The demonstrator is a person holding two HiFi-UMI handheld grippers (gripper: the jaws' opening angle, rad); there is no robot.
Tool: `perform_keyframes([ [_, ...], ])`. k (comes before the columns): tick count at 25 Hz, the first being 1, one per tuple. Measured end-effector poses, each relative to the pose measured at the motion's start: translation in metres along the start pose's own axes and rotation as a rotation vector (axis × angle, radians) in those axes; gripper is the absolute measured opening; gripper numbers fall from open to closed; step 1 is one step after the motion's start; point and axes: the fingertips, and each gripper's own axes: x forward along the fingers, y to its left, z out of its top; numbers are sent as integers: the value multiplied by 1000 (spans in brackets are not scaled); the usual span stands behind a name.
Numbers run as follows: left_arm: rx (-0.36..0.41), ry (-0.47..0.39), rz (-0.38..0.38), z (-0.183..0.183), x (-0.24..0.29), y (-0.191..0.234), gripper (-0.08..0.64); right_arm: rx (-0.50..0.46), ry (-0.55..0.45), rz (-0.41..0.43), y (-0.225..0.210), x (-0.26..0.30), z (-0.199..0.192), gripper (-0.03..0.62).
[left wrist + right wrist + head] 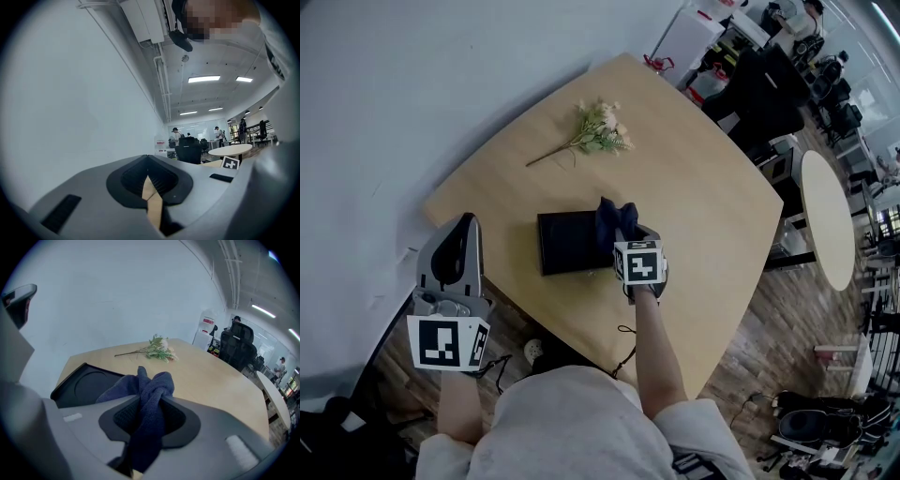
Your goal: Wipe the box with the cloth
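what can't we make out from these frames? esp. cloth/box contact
- Cloth-to-box contact: in the head view the right gripper and the bunched cloth cover the spot on the box; in the right gripper view the gripper's own body hides it.
- Box's right edge: head view, under cloth and gripper.
- Dirt on the box: surface too dark in both views.
- Left gripper view: aimed at wall and ceiling, shows neither box nor cloth.

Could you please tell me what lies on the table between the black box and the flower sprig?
Nothing: only bare wooden table between the box and the flower sprig, clearest in the head view.
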Motion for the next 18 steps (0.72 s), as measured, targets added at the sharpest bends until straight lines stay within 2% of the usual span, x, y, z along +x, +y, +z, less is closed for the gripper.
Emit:
perform_keyframes([
  [3, -1, -4, 3, 2, -2, 1, 8, 5, 3, 4, 3, -3, 2, 120],
  [5, -1, -9, 4, 3, -4, 2, 8, 21, -13, 40, 17, -10, 7, 120],
  [8, -6, -16, 10, 5, -7, 5, 8, 43, -66, 147, 57, -23, 20, 120],
  [12, -10, -21, 21, 5, -13, 9, 8, 2, -117, 294, 123, -43, 32, 120],
  [15, -13, -22, 27, 5, -17, 12, 8, -24, -115, 386, 167, -52, 28, 120],
  [18, -14, -22, 31, 6, -21, 15, 8, -83, -74, 378, 189, -44, 14, 120],
])
